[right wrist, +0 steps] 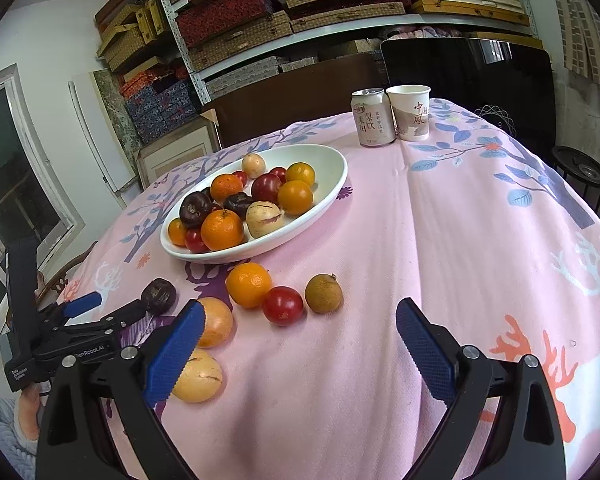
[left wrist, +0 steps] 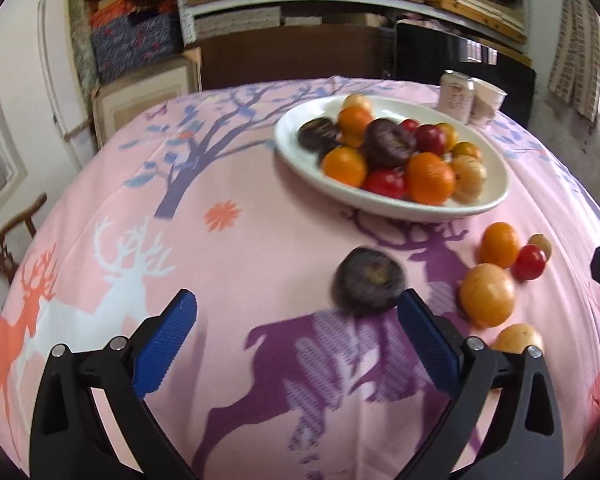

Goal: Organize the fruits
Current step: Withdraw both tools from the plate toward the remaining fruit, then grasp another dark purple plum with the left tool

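6 fruits lie loose below the plate (right wrist: 332,184); my left gripper (left wrist: 296,308), wide open and empty, could nudge the dark fruit (left wrist: 368,282) rolling.

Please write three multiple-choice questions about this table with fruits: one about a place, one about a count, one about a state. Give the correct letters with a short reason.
1. Where does the drink can stand?
A. touching the left side of the paper cup
B. inside the white plate
C. between the loose fruits

2. How many fruits lie on the tablecloth outside the white plate?
A. two
B. six
C. ten

3. What is the state of the left gripper?
A. shut on an orange
B. open, holding nothing
C. shut and empty

Answers: 1 A, can and cup stand together behind the plate. 2 B, the right wrist view shows six. 3 B, its blue fingers stand wide apart near the dark fruit.
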`<state>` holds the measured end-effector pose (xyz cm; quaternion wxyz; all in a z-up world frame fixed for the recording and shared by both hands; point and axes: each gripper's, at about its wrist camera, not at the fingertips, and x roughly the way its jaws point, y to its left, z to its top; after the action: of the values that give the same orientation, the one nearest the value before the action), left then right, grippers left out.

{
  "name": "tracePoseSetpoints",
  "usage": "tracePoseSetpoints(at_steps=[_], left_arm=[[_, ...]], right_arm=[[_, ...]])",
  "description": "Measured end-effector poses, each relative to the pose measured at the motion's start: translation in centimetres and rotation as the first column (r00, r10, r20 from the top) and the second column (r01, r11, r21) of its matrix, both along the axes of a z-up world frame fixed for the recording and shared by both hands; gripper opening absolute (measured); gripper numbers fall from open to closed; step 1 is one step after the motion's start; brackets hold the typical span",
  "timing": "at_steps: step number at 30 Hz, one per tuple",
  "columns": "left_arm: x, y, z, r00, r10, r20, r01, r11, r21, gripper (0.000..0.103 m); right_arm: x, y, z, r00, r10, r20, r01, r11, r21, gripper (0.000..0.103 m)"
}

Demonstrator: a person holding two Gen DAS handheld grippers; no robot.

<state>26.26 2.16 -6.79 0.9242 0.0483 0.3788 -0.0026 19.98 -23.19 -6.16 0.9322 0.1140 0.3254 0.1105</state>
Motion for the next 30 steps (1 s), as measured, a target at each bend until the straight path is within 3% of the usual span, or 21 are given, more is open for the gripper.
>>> tracePoseSetpoints(at_steps=[2,5,8,13,19,24,28,30], left_arm=[[0.5,-1.7,0.1,0.999,-0.02,0.03,0.017,0.997,0.08,0.099],[2.2,-3.2,-0.6,1.0,-0.023,-0.018,0.025,0.99,0.137,0.099],[3.4,-3.0,-1.3,0.997,-0.001,-0.078,0.01,0.993,0.115,0.099],[2.6,0.4,-1.1,0.995,0.063,-0.083,-0.063,0.998,0.001,0.099],[-0.4,4.2,-0.9,0.985,0.157,-0.072,-0.16,0.987,-0.034,0.099],[-0.9,2.9,-0.2,0.996,0.089,-0.015,-0.089,0.995,-0.042,0.099],[-0.6,0.9,-0.7,1.0,0.0,-0.031,0.0,1.0,0.0,0.099],[-0.3,0.7,-0.7,0.999,-0.021,-0.035,0.02,1.0,-0.018,0.099]], right_arm=[[0.0,0.0,0.0,1.0,0.001,-0.001,-0.001,1.0,-0.001,0.097],[0.2,0.0,-0.1,1.0,0.001,-0.007,-0.001,1.0,-0.002,0.097],[0.3,-0.1,-0.1,1.0,-0.002,-0.01,0.002,1.0,0.0,0.097],[0.4,-0.1,-0.3,1.0,-0.003,-0.023,0.003,1.0,0.004,0.097],[0.2,0.0,-0.2,1.0,0.009,-0.016,-0.009,1.0,0.01,0.097],[0.1,0.4,-0.2,1.0,0.021,-0.01,-0.021,1.0,-0.004,0.097],[0.2,0.5,-0.3,1.0,0.022,-0.017,-0.022,1.0,-0.014,0.097],[0.2,0.5,-0.4,1.0,0.021,-0.017,-0.021,1.0,-0.016,0.097]])
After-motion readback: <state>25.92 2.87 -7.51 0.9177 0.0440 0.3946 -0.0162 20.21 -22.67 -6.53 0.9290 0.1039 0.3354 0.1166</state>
